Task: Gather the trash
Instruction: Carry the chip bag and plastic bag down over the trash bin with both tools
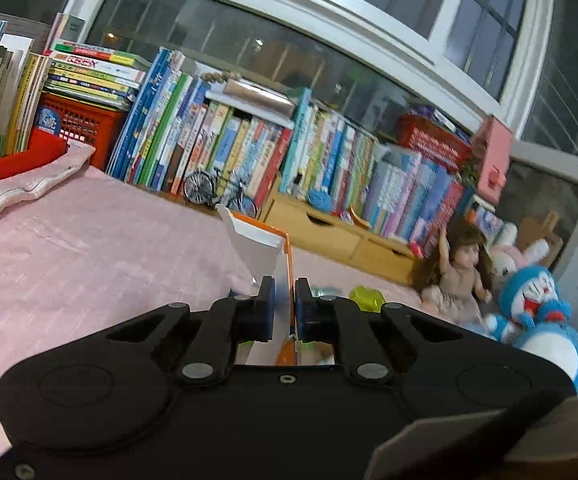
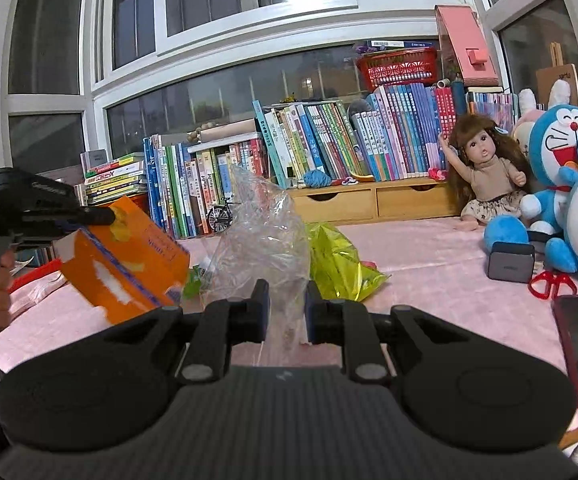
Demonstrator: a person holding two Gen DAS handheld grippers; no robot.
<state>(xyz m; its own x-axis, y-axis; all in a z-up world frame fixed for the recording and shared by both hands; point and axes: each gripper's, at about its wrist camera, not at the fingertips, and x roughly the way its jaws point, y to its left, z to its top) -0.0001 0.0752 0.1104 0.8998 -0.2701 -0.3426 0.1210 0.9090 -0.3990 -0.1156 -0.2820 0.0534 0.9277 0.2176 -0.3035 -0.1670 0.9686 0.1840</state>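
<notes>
Gripping the orange box (image 2: 129, 256) by its edge, my left gripper (image 1: 285, 300) has it clamped, raised left of the clear bag (image 2: 261, 232). My right gripper (image 2: 285, 300) pinches that bag. One green wrapper (image 2: 337, 260) lies just right of it, with bare pink sheet (image 2: 429, 256) beyond.

The orange box (image 2: 129, 256) is matt cardboard, torn to white in patches. The clear bag (image 2: 265, 240) is thin, crinkled, glossy plastic; the yellow-green bag (image 2: 337, 264) is shiny film. A pink cloth (image 2: 429, 248) looks woven and dull. The drawers (image 2: 373, 200) are pale, smooth wood. The grippers are matt black plastic.
</notes>
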